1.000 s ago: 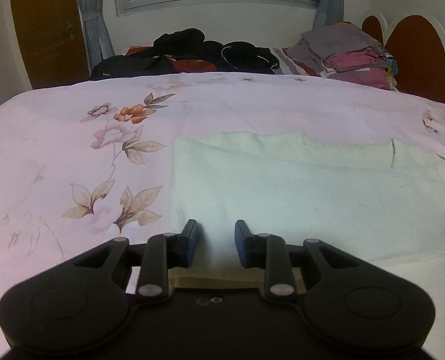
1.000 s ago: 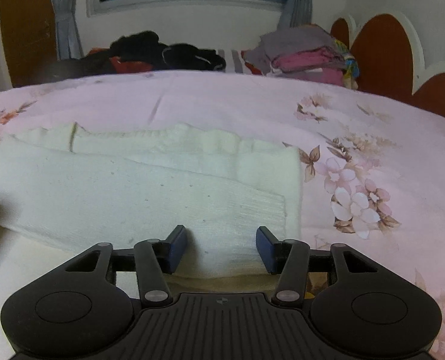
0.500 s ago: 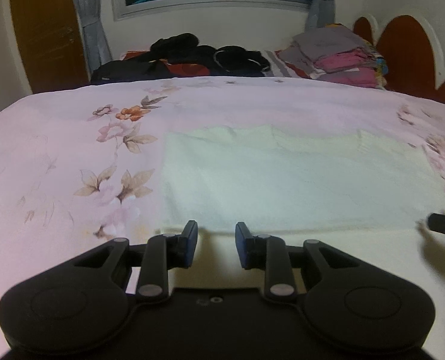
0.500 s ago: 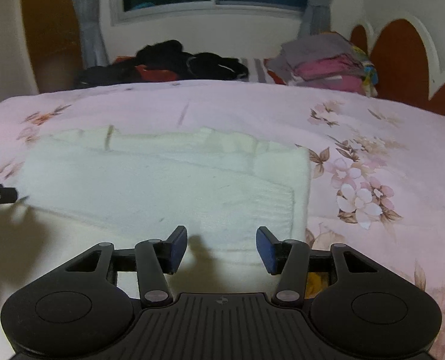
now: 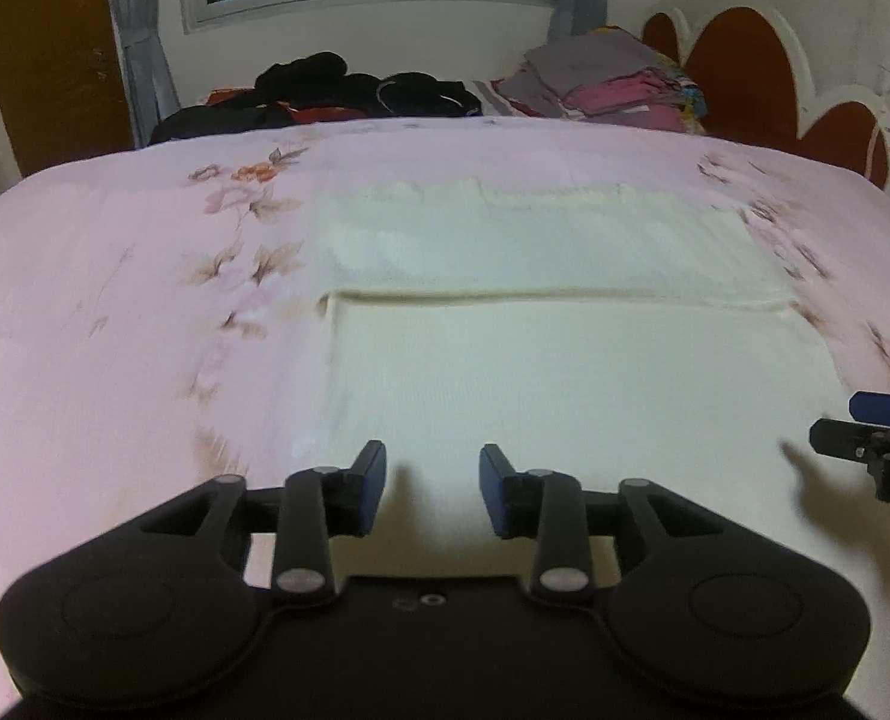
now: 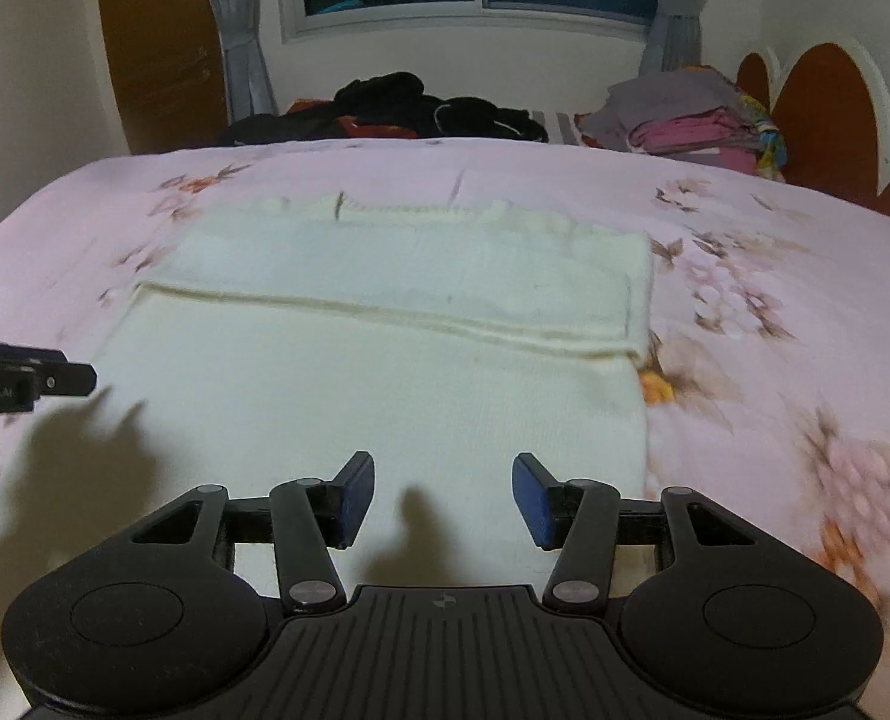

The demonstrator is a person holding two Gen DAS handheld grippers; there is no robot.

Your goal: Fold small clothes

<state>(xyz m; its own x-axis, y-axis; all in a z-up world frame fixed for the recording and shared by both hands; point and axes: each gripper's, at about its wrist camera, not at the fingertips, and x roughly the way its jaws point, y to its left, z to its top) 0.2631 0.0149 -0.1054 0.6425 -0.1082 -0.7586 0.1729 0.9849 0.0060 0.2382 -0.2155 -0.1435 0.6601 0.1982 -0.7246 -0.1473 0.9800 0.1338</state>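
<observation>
Lying flat on a pink floral bedspread (image 5: 114, 312): a cream knitted garment (image 5: 565, 360), far edge folded over. Hovering above its near edge, left gripper (image 5: 431, 495), jaws just widening, empty. Hovering to the right, right gripper (image 6: 443, 499), parted, gripping nothing.

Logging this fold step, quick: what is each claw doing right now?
Left claw: open, holding nothing, jaws just opened wider above the cream garment.
Right claw: open, holding nothing.
</observation>
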